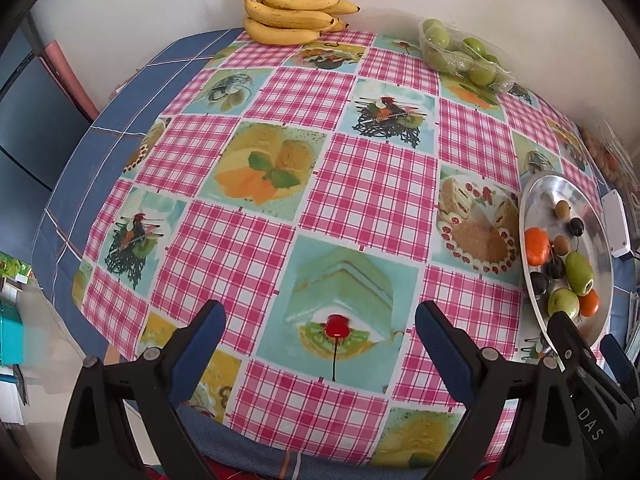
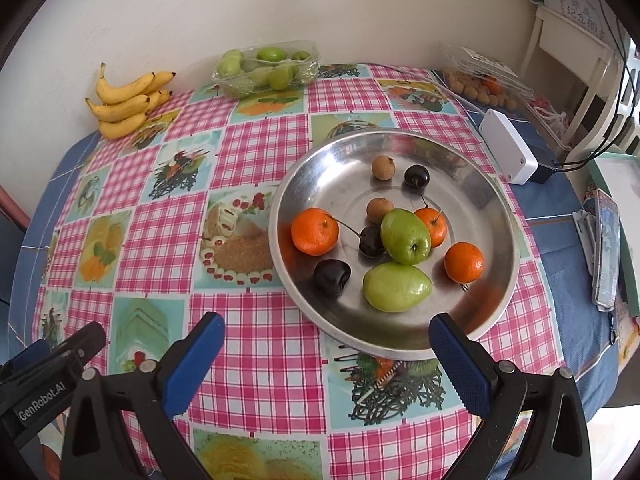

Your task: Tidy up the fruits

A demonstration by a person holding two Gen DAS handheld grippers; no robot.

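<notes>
Mixed fruit lies in the steel dish [image 2: 492,216], just ahead of the right gripper [image 2: 326,336], whose jaws are spread with nothing between them. It holds three tangerines [image 2: 314,231], two green jujubes [image 2: 405,236], three dark cherries [image 2: 331,278] and two longans [image 2: 383,167], loosely jumbled. Whether this is fruit gathered or fruit awaiting sorting cannot be told.

The left gripper [image 1: 320,334] is likewise released over the glossy checked oilcloth [image 1: 360,184], the dish off its right jaw. Far ahead sit smooth curved bananas [image 1: 292,12] and a crinkly clear punnet of jujubes [image 2: 267,67].
</notes>
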